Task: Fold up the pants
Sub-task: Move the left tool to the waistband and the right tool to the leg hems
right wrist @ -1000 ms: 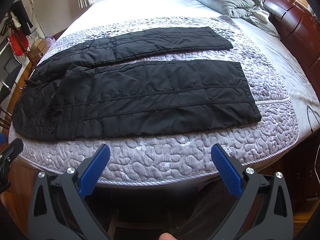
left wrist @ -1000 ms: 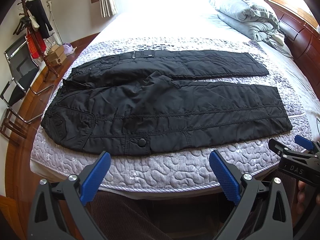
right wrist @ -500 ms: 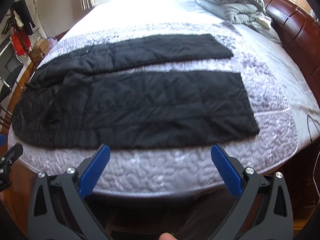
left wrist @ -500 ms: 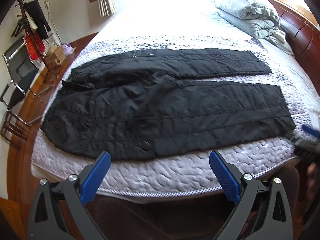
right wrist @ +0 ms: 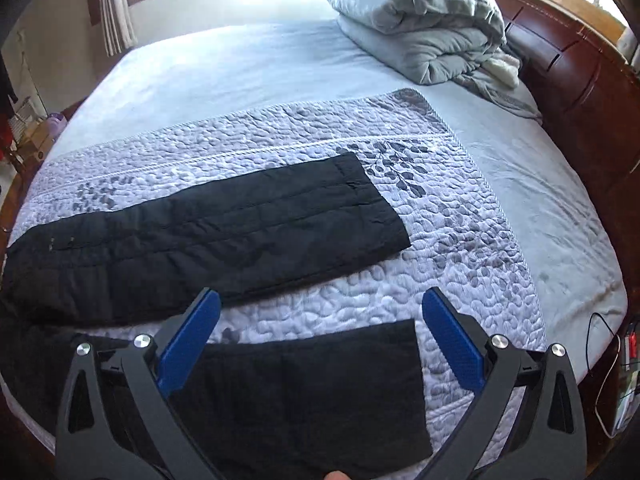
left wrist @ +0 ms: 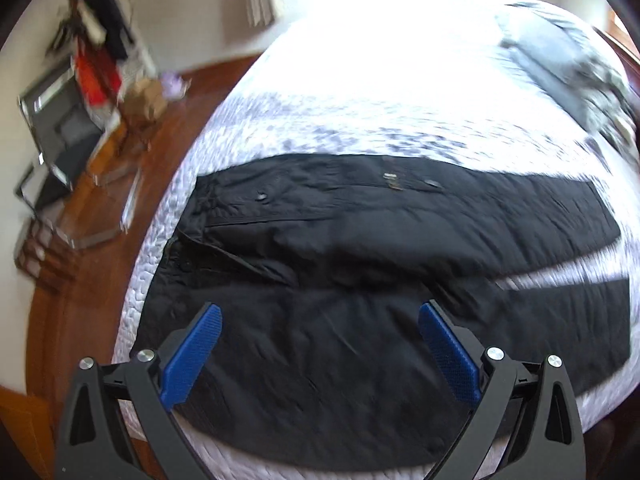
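Observation:
Black padded pants lie spread flat on the quilted bedspread, waist to the left, legs to the right. My left gripper is open and empty, hovering over the waist and upper part of the near leg; this view is blurred. My right gripper is open and empty above the cuff end of the near leg. The far leg lies beyond it, with a strip of quilt between the two legs.
A folded grey duvet sits at the head of the bed by the dark wooden headboard. On the left floor stand a metal chair, a coat rack with clothes and boxes. A cable hangs off the bed's right side.
Both grippers have moved forward from the bed's edge to over the pants, the left toward the waist, the right toward the near cuff. Both stay open.

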Demonstrator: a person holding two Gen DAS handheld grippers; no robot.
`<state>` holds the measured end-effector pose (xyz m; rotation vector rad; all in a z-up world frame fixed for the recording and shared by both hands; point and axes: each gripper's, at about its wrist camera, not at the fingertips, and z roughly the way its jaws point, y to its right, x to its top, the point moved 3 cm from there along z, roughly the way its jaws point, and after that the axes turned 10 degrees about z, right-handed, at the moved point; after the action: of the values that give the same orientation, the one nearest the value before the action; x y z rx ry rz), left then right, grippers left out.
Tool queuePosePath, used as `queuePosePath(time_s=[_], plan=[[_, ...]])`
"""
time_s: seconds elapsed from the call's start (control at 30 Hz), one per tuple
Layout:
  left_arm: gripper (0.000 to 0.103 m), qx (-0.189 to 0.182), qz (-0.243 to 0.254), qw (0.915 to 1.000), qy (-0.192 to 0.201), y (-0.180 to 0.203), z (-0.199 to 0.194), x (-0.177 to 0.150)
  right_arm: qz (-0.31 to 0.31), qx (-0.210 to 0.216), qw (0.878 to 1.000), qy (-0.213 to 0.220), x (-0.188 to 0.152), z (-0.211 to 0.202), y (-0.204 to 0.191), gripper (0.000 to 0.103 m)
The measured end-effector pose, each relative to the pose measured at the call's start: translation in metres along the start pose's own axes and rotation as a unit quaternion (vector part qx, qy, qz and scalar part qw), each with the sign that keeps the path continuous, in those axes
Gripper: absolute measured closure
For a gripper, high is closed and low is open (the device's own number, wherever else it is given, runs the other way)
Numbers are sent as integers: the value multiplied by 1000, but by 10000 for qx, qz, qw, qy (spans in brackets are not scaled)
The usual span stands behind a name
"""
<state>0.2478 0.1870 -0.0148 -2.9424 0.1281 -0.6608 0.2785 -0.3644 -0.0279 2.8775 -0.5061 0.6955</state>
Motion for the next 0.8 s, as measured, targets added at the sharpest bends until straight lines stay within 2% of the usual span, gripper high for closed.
queuePosePath(time_s=[0.03, 0.13, 0.2, 0.3, 0.37, 0.43, 0.53, 0.6, 0.8], plan=[[4, -7, -173, 9998, -135, -14, 12, 9, -9, -101, 9999, -89, 12, 17, 4, 2], [4, -345, -765, 9948, -571, -58, 54, 38, -77, -403, 9988, -280, 34, 58, 12, 2], [4, -428, -1042, 9896, -895, -84, 83, 53, -92, -423, 9980, -466, 44, 85, 17, 2], [4, -834, -1453, 9769, -1323, -118, 132, 69, 113, -360, 9969, -691, 59, 130, 27, 2], [4, -938, -1699, 9705, -1430, -131, 151, 72, 206, -252, 9960, -835, 65, 152, 30, 2], [4, -982, -1791, 9665, -1552, -144, 174, 76, 355, -26, 9945, -984, 70, 172, 30, 2], [4, -1178, -1673, 9652, -1628, -150, 201, 82, 546, 161, 9929, -1046, 74, 194, 31, 2], [4, -1183, -1637, 9641, -1722, -152, 214, 85, 507, 161, 9928, -1070, 74, 199, 27, 2], [4, -1177, -1942, 9559, -1864, -155, 243, 87, 125, 137, 9956, -920, 80, 213, 19, 2]])
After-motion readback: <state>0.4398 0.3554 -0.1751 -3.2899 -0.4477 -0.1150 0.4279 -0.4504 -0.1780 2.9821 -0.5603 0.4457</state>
